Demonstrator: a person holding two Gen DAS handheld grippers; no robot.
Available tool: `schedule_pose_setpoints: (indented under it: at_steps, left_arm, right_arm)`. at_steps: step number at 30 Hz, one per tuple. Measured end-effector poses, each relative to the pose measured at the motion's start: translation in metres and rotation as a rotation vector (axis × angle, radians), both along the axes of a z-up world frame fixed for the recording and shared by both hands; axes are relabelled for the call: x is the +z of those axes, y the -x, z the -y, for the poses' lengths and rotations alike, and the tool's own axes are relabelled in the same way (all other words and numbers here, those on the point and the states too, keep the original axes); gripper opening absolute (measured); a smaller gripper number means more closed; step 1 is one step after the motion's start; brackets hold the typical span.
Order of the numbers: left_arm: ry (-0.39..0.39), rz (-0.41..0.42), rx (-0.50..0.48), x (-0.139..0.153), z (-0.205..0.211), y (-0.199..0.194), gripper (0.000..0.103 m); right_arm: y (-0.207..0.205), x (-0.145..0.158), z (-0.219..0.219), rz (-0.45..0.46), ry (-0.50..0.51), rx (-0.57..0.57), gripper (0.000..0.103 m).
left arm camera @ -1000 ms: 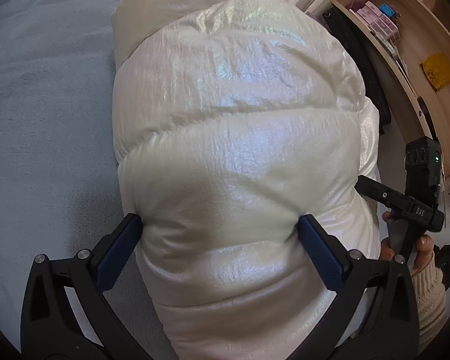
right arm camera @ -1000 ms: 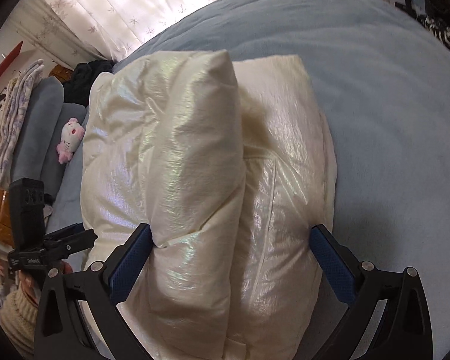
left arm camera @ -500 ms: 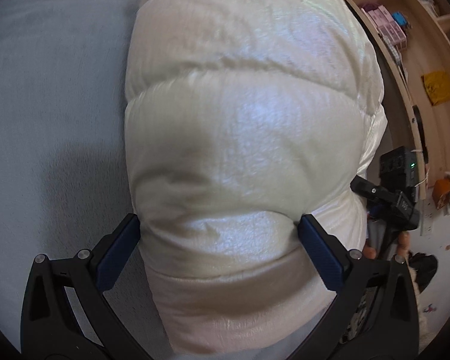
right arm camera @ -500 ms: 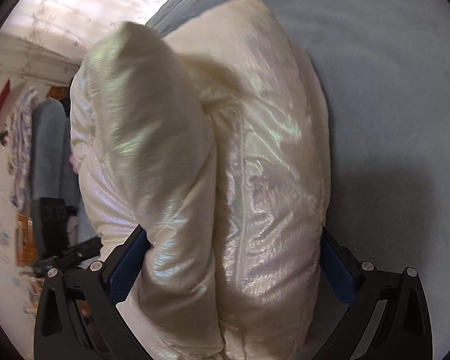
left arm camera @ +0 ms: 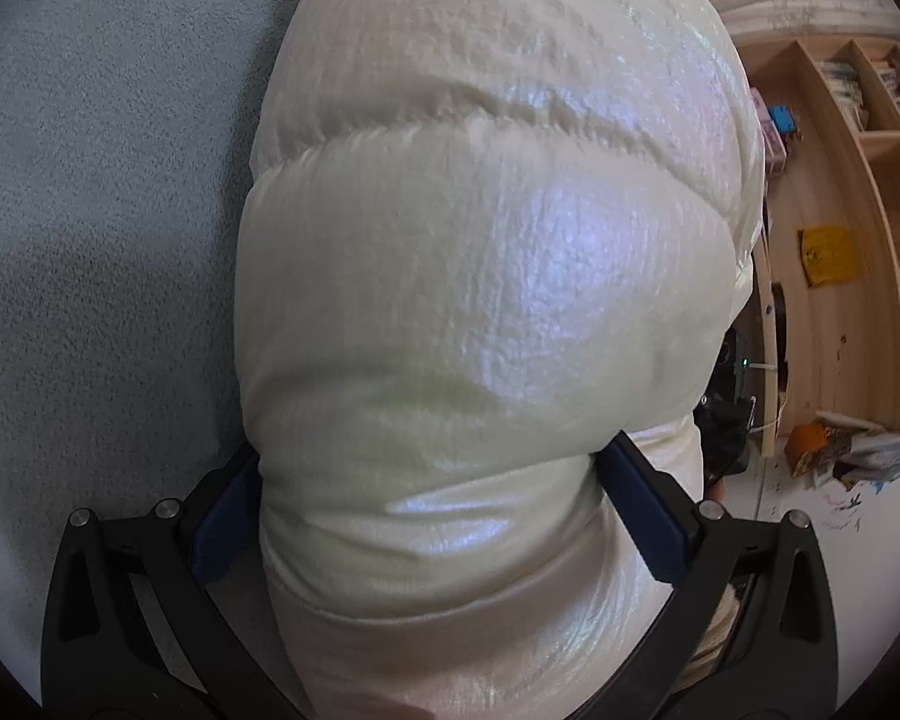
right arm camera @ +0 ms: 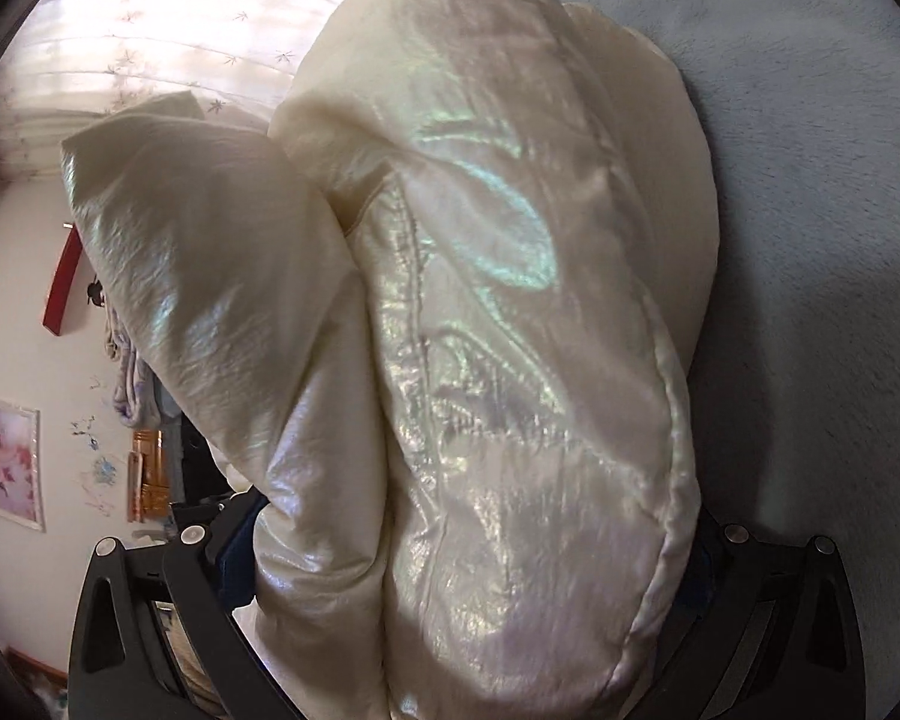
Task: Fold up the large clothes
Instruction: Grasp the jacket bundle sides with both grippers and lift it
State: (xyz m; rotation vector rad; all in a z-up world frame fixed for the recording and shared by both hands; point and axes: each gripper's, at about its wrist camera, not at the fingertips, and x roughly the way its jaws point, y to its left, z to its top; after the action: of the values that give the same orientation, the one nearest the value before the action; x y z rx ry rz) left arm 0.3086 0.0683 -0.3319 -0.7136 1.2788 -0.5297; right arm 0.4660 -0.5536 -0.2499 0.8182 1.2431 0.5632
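Your left gripper has its fingers spread wide around a thick bundle of the cream puffer jacket, and both blue pads press into the padding, so it is clamped on the jacket. The quilted, pearly fabric bulges forward between the fingers and fills most of the left wrist view. To its left lies the pale blue bedspread; to its right stand wooden shelves with books and small items.

Your right gripper is likewise gripping the puffer jacket: the fabric is packed between the two fingers, and the left blue pad is partly visible while the right one is mostly hidden behind the fabric. Here the jacket shows two thick folded lobes side by side, rising up away from the camera. The bedspread lies to the right, a sheer patterned curtain glows behind, and a framed picture hangs on the wall at left.
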Motion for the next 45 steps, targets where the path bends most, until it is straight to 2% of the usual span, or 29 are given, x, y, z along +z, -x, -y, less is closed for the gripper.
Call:
schedule_pose_setpoints:
  at_steps: [3,6,9,12,18,21,24,30,34,38,39,41,42,45]
  left_arm:
    - [-0.022,0.031,0.009,0.006,0.011,0.004,0.103]
    - [-0.076,0.095,-0.026,0.02,0.026,0.008,0.103]
    - [-0.129,0.164,-0.059,0.04,0.031,0.015,0.103]
    - [-0.181,0.233,-0.063,0.062,0.024,0.016,0.103]
    - [-0.233,0.335,-0.046,0.105,-0.008,0.021,0.102]
    - [-0.241,0.367,-0.021,0.127,-0.042,0.015,0.102]
    - [-0.268,0.41,0.002,0.164,-0.092,-0.004,0.102]
    - [-0.315,0.505,0.047,0.214,-0.198,-0.087,0.102]
    - [-0.338,0.555,0.063,0.235,-0.269,-0.141,0.102]
    - [-0.36,0.567,0.077,0.23,-0.338,-0.206,0.102]
    - [-0.362,0.561,0.082,0.225,-0.353,-0.223,0.102]
    - [-0.368,0.541,0.111,0.206,-0.392,-0.25,0.102]
    - [-0.368,0.526,0.119,0.192,-0.43,-0.248,0.101]
    - [-0.351,0.426,0.154,0.154,-0.476,-0.279,0.101]
  right_arm:
    - [0.001,0.007,0.006,0.034,-0.004,-0.01,0.103]
    - [0.012,0.018,0.01,0.082,0.014,-0.007,0.103]
    - [0.019,0.036,0.003,0.156,0.018,0.009,0.096]
    - [0.025,0.053,0.002,0.208,-0.007,0.011,0.089]
    - [0.024,0.092,-0.009,0.311,-0.04,0.003,0.086]
    - [0.017,0.107,-0.024,0.354,-0.056,0.021,0.086]
    - [0.007,0.12,-0.046,0.394,-0.065,0.045,0.086]
    - [-0.046,0.147,-0.097,0.493,-0.094,0.083,0.086]
    - [-0.096,0.143,-0.149,0.546,-0.104,0.093,0.086]
    - [-0.142,0.127,-0.183,0.556,-0.097,0.101,0.086]
    - [-0.142,0.118,-0.197,0.56,-0.091,0.105,0.086]
    - [-0.154,0.098,-0.22,0.536,-0.09,0.107,0.086]
    - [-0.163,0.086,-0.232,0.521,-0.08,0.112,0.086]
    - [-0.178,0.049,-0.251,0.44,-0.056,0.112,0.086]
